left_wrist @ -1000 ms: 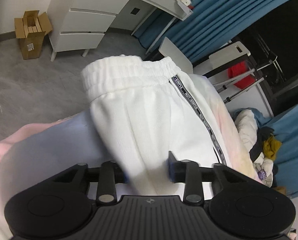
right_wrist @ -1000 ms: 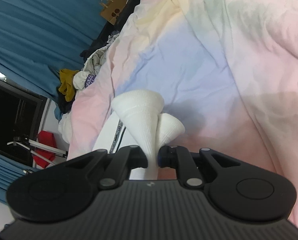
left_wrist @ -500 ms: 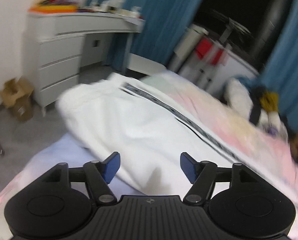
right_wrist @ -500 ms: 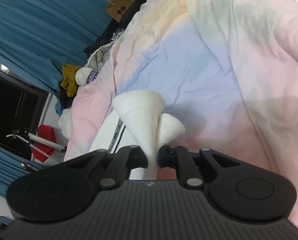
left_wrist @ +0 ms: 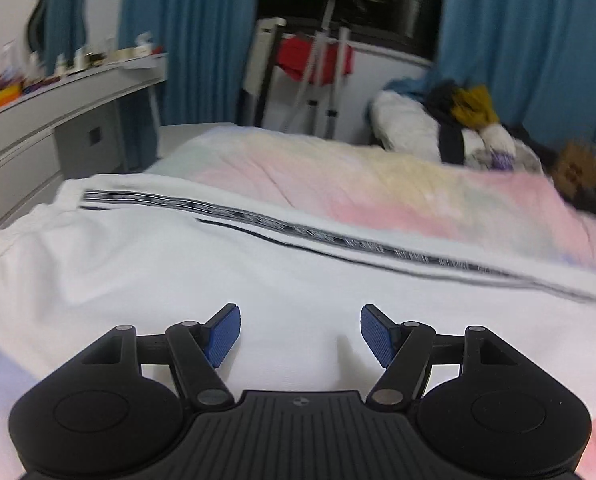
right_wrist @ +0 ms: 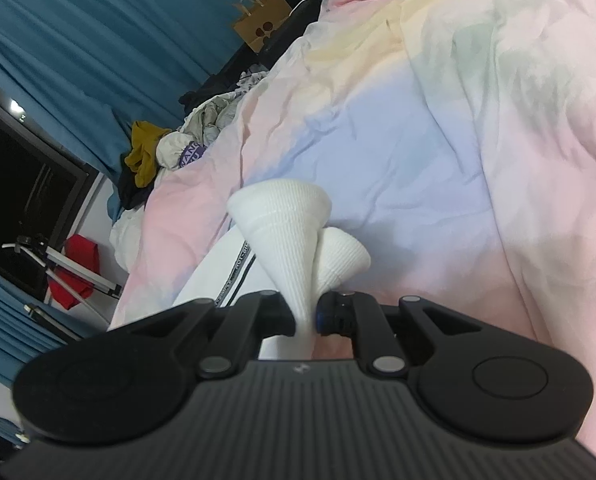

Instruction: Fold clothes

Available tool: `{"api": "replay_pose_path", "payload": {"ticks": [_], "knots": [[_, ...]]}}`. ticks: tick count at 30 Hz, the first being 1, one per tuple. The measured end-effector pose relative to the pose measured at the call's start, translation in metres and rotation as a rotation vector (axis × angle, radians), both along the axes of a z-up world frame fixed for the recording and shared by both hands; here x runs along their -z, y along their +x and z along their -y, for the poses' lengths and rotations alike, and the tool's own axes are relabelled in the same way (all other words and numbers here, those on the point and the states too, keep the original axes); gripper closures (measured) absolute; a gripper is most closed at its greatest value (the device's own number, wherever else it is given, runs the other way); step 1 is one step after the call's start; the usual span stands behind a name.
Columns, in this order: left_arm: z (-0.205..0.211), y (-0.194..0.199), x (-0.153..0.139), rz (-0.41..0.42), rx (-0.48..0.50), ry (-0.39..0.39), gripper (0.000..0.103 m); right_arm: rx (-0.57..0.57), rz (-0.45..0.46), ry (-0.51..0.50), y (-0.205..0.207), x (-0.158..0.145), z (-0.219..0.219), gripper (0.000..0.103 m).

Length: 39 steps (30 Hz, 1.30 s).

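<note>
White trousers (left_wrist: 201,264) with a black lettered side stripe (left_wrist: 338,242) lie across the pastel bedspread (left_wrist: 398,188), waistband at the left. My left gripper (left_wrist: 300,334) is open and empty, its blue pads (left_wrist: 221,334) just above the white cloth. My right gripper (right_wrist: 308,314) is shut on the ribbed leg cuffs (right_wrist: 285,220) of the trousers and holds them bunched above the bedspread (right_wrist: 438,140); the trouser leg (right_wrist: 217,276) trails down to the left.
A pile of loose clothes (left_wrist: 454,128) lies at the far side of the bed, also in the right wrist view (right_wrist: 169,148). A white desk with drawers (left_wrist: 37,120) stands at the left. A drying rack with a red garment (left_wrist: 318,60) stands before blue curtains (left_wrist: 526,40). A paper bag (right_wrist: 259,24) is behind.
My left gripper has let go of the trousers and opened wide, and its view has swung up level over the bed. My right gripper still holds the cuffs, nearly still.
</note>
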<state>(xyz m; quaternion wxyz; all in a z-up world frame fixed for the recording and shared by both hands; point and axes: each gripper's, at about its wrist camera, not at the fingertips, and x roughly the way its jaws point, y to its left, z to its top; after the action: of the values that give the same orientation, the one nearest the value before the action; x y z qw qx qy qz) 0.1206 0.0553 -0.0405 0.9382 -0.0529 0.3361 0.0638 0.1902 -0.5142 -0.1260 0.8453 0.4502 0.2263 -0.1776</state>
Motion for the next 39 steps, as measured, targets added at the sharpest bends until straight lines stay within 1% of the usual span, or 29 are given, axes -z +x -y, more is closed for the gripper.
{"api": "replay_pose_path", "payload": {"ticks": [3,7,18,31,39], "knots": [[0.007,0.006,0.028,-0.030,0.021,0.019,0.034,0.004,-0.002,-0.013,0.002,0.000,-0.002,0.092],[0.003,0.011,0.039,-0.047,0.036,0.035,0.033,0.005,-0.011,-0.039,0.005,-0.001,-0.005,0.092],[-0.006,0.024,0.070,-0.094,0.078,0.080,0.031,0.022,-0.036,-0.041,0.007,0.001,-0.006,0.092],[-0.005,0.022,0.075,-0.079,0.095,0.121,0.030,0.018,-0.045,-0.029,0.006,0.003,-0.005,0.092],[-0.005,0.024,0.075,-0.079,0.093,0.125,0.029,0.019,-0.037,-0.021,0.005,0.002,-0.004,0.092]]}}
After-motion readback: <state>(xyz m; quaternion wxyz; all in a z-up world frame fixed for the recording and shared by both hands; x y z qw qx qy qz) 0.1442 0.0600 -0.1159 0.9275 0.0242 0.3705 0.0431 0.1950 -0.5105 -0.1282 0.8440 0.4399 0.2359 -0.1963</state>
